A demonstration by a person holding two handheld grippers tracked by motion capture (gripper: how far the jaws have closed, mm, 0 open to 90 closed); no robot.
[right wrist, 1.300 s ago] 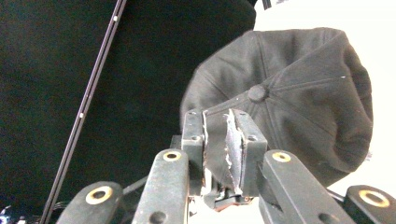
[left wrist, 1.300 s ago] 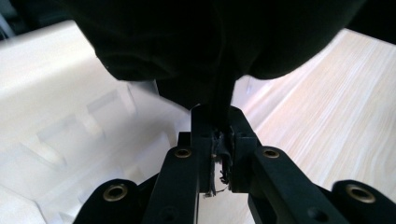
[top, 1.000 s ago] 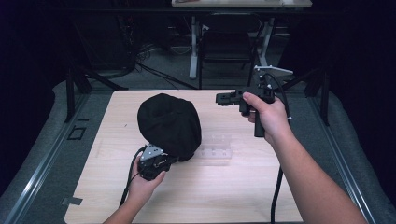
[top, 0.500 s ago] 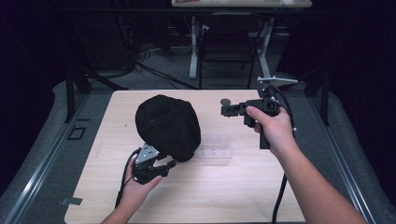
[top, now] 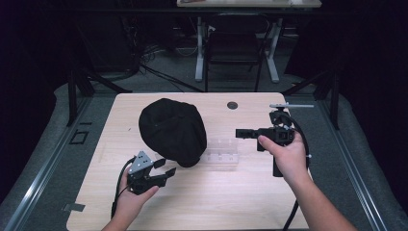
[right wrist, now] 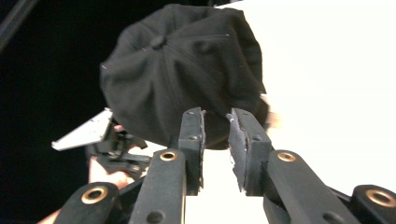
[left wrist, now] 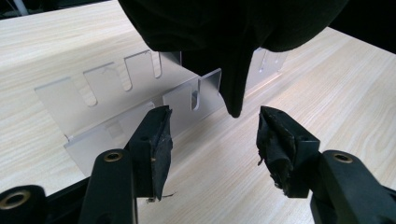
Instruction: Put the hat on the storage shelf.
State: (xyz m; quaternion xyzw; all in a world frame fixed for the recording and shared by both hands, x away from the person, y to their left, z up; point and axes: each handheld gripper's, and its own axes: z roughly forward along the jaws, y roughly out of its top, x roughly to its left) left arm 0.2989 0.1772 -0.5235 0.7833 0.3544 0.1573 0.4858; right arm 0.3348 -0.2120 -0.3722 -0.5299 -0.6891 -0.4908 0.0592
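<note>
High view shows a soft, light black cap (top: pixel 172 131) mid-table on a clear stand (top: pixel 222 153), best pinched at its drooping edge by the open left gripper (top: pixel 166 173); the right gripper (top: pixel 239 133) is slightly parted, empty.

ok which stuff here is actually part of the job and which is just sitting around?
In the job:
- black cap, draped on the stand
- clear slotted stand under it
- left tool, jaws open just short of the cap's hanging tip
- right tool, off to the cap's side, jaws narrowly apart

Lying about:
- round dark grommet in the table
- chair beyond it
</note>
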